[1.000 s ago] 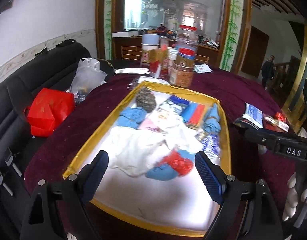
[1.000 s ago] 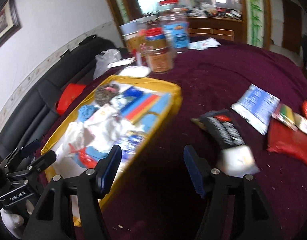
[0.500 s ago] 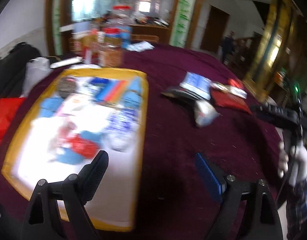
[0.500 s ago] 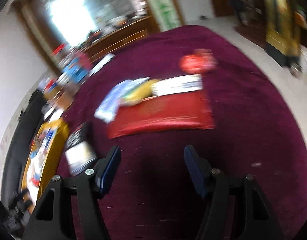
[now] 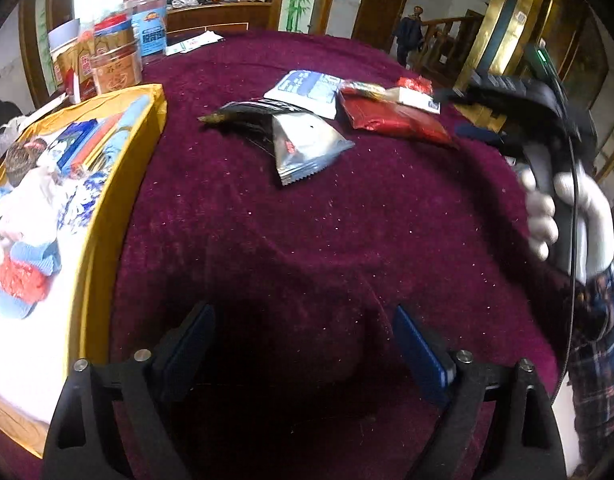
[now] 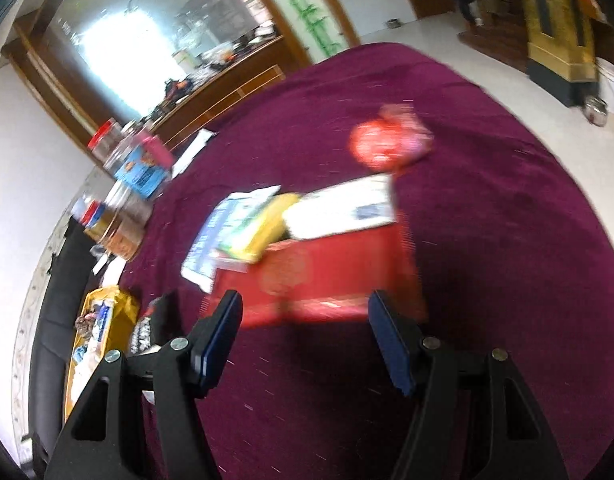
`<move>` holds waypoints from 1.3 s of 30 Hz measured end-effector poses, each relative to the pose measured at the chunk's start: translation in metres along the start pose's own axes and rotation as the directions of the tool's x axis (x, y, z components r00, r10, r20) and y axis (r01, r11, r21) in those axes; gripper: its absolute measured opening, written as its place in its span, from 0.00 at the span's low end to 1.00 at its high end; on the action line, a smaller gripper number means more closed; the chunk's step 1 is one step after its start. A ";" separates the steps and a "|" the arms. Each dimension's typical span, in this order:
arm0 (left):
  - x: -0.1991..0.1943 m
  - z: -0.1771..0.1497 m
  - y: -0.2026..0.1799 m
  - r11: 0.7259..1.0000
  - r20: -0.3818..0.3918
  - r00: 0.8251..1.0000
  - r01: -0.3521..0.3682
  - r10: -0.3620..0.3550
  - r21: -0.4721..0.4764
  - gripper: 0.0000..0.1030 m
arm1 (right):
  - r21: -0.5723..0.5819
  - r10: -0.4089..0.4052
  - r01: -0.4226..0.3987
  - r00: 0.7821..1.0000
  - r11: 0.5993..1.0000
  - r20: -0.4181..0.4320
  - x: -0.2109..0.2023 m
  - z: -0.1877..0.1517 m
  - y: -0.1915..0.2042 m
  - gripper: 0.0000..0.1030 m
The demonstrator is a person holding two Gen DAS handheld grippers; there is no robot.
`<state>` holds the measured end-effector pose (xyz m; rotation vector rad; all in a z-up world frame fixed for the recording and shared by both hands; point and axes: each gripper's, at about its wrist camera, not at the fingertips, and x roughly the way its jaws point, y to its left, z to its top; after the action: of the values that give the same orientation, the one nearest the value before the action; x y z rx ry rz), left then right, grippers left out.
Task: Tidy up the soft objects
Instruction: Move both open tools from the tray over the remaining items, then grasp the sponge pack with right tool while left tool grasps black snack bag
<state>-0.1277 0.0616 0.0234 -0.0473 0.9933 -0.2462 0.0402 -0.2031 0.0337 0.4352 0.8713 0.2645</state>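
Observation:
On the maroon tablecloth lie soft packets: a silver pouch (image 5: 307, 152) on a black packet (image 5: 251, 116), a blue-white packet (image 5: 307, 90), and a red packet (image 5: 391, 118) (image 6: 331, 276). My left gripper (image 5: 303, 348) hovers over bare cloth short of them, jaws opening, nothing between them. My right gripper (image 6: 303, 332) is open just in front of the red packet, apart from it; it also shows in the left wrist view (image 5: 483, 132) in a white-gloved hand (image 5: 547, 216). A yellow-rimmed tray (image 5: 91, 240) on the left holds several cloths.
Jars (image 5: 115, 64) (image 6: 127, 184) stand at the table's far left. A white card (image 6: 339, 212), a yellow packet (image 6: 267, 228) and a red bag (image 6: 387, 144) lie beyond the red packet. A black sofa (image 6: 55, 304) runs along the wall. A person stands in the far doorway.
Both grippers swung right, away from the tray and over the cloth toward the packets. The right gripper rolled and now faces the red packet. Both stayed empty.

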 end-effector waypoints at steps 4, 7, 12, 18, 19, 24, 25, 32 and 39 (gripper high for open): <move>0.007 -0.001 -0.009 1.000 0.000 1.000 -0.021 0.021 0.020 0.99 | -0.063 0.038 -0.039 0.999 0.997 -0.015 0.021 0.019 0.036 0.66; 0.010 -0.004 -0.016 0.996 0.018 0.997 -0.075 0.074 0.057 0.99 | -0.056 0.035 -0.035 0.999 0.998 -0.012 0.033 0.030 0.043 0.68; 0.018 -0.008 -0.017 0.989 0.018 0.991 -0.131 0.130 0.064 1.00 | 0.022 0.025 -0.024 0.999 0.999 -0.041 0.055 0.042 0.031 0.68; 0.020 -0.005 -0.013 0.991 0.015 0.992 -0.122 0.121 0.052 1.00 | 0.010 0.000 0.001 0.997 1.000 -0.077 0.076 0.049 0.033 0.68; 0.020 -0.006 -0.013 0.991 0.016 0.993 -0.121 0.121 0.052 1.00 | 0.007 -0.011 0.012 0.996 1.000 -0.089 0.081 0.050 0.034 0.68; 0.020 -0.006 -0.014 0.991 0.018 0.992 -0.123 0.122 0.052 1.00 | -0.010 0.005 -0.005 0.999 1.000 -0.049 0.090 0.045 0.034 0.67; 0.020 -0.006 -0.014 0.991 0.018 0.992 -0.123 0.122 0.052 1.00 | -0.027 0.010 -0.012 0.999 1.000 -0.040 0.089 0.043 0.034 0.56; 0.008 0.009 -0.003 0.999 0.008 1.000 -0.006 0.006 -0.045 0.99 | 0.017 0.123 -0.123 0.992 0.992 -0.035 0.072 0.040 0.020 0.24; 0.006 0.072 0.010 0.992 0.079 0.996 0.044 -0.036 -0.115 0.99 | 0.004 0.177 -0.177 0.983 0.984 -0.044 0.065 0.040 0.026 0.19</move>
<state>-0.0631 0.0645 0.0559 -0.1821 0.9304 -0.2214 0.1101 -0.1653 0.0243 0.5096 0.8772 0.4388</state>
